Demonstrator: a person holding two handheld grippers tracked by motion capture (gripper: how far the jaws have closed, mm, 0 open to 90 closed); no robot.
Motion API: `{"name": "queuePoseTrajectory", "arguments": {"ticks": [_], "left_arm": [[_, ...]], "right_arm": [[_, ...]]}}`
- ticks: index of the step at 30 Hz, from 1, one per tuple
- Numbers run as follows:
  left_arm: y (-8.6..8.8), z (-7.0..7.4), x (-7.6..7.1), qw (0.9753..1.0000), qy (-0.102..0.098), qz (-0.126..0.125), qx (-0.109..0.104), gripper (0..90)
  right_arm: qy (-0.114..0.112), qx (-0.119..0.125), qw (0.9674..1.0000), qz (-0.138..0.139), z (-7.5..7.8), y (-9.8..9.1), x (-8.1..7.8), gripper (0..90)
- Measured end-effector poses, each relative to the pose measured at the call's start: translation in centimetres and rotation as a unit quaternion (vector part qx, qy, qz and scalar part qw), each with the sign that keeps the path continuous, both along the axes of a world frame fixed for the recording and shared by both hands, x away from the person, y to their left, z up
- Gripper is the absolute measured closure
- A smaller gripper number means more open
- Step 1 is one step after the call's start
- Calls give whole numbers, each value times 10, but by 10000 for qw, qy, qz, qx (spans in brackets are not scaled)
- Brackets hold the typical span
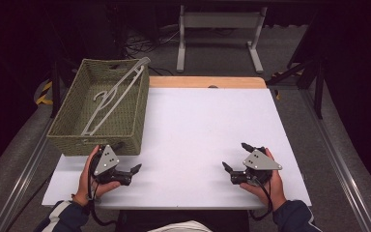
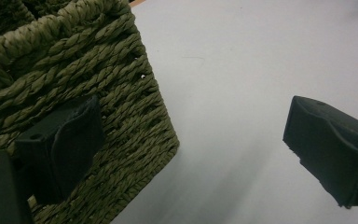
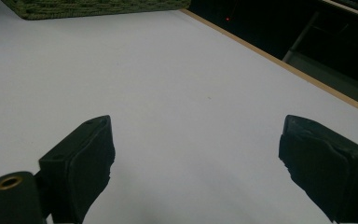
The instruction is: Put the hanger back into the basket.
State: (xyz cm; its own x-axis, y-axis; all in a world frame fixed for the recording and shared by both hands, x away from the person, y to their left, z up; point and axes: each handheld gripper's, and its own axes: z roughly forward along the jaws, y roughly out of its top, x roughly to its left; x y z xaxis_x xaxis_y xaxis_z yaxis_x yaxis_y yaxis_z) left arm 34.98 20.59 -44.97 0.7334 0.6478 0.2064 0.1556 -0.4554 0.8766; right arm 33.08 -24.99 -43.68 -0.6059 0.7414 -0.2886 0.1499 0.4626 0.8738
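A green woven basket [image 1: 135,116] stands on the left of the white table [image 1: 203,121]. A grey clothes hanger [image 1: 112,95] leans inside it, its top end resting on the far right corner of the rim. My left gripper [image 1: 128,157] sits just in front of the basket's near right corner, open and empty. In the left gripper view the gripper [image 2: 193,130] has one jaw against the basket wall [image 2: 74,60] and the other over bare table. My right gripper [image 1: 235,155] rests near the front right of the table, open and empty [image 3: 196,135]; the basket [image 3: 98,7] lies far ahead of it.
A wooden strip [image 1: 207,82] runs along the table's far edge. Beyond it a white metal stand [image 1: 220,29] and cables lie on the dark floor. Metal rails run along both sides of the table. White table stretches between and ahead of the grippers.
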Motion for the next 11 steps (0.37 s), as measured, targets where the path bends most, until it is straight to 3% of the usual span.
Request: {"name": "queuePoseTrajectory", "arguments": {"ticks": [6,11], "left_arm": [[-1,-1,0,10000,0,-4,96,57],[0,0,-1,10000,40,66,16,59]], "right_arm": [[18,71,10000,-39,0,-4,2,108],[64,103,9999,-92,-2,-3,7,107]]}}
